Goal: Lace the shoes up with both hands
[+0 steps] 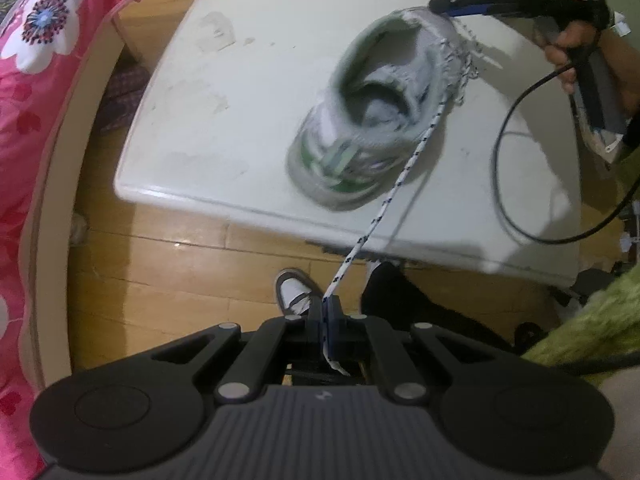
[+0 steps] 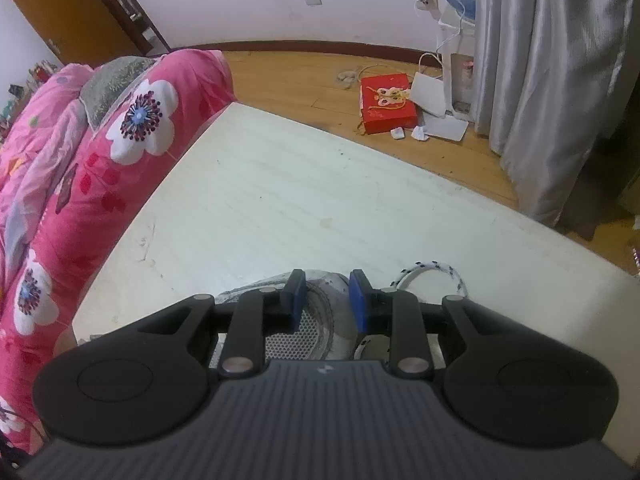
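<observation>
A white and green sneaker lies on the cream table, blurred, its opening facing me. A white lace with dark flecks runs taut from the shoe's eyelets down off the table edge into my left gripper, which is shut on it; the lace's end sticks out behind the pads. My right gripper reaches the shoe's far end from the upper right. In the right wrist view that gripper is open over the shoe's mesh toe, with nothing between its pads, and a loop of lace lies just to its right.
A pink flowered quilt on a bed borders the table's left side. A hand holds the right gripper, and a black cable loops over the table. A person's foot in a sneaker stands on the wood floor below. A red box and curtain lie beyond.
</observation>
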Tool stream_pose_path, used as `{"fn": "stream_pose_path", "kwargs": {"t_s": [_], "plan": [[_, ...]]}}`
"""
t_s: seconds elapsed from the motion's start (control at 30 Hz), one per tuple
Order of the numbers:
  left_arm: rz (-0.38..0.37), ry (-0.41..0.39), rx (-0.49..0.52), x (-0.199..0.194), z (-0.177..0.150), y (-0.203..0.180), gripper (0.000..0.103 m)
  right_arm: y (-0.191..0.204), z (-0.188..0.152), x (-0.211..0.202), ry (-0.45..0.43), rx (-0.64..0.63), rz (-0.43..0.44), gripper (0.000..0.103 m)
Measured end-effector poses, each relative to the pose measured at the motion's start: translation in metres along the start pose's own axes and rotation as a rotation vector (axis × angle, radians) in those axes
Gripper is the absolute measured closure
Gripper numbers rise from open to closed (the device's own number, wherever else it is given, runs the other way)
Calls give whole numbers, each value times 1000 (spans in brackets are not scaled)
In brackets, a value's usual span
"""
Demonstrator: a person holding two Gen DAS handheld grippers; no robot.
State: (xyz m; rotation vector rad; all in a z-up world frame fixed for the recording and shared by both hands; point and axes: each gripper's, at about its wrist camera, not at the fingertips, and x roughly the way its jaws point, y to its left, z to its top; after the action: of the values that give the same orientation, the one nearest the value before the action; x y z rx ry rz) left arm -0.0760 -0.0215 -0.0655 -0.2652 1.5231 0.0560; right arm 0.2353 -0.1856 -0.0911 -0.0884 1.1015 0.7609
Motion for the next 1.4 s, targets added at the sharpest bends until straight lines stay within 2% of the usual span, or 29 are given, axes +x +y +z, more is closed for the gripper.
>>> {"fn": "stream_pose_path", "kwargs": {"t_s": [0.4,0.6,0.7,0.73,0.83,0.93,1.0,1.1,1.17,1.27,1.4], "plan": [[110,95,-16,5,-30,29,101,1,-1,0,-6,6,-13,79],[141,139,-11,18,-34,32,101,-9,-1,0,-12,72,18,79],[121,115,-8,24,-27,30,100,-26,-4,-17,-57,143,17,79],[106,91,-10,23,-25,30,97,-32,-5,-24,-75,169,15,79],[68,63,-15,24,-18,30,71,-52,-9,-44,-131,246,9,79],[59,76,-22,29,-16,31,68,-78,-24,-63,-146,370,9,79],[80,103,-18,32,-17,32,63,-92,-38,-68,-128,455,20,79],[127,125,-25,33,-19,35,62,-107,-58,-70,-91,555,29,78],[149,113,-46,27,-15,39,62,-109,-67,-66,-71,569,15,78],[160,47,-85,11,1,43,61,-104,-70,-55,-42,531,-8,78],[131,-104,-101,-18,39,42,60,-87,-60,-35,-6,385,-49,78]]}}
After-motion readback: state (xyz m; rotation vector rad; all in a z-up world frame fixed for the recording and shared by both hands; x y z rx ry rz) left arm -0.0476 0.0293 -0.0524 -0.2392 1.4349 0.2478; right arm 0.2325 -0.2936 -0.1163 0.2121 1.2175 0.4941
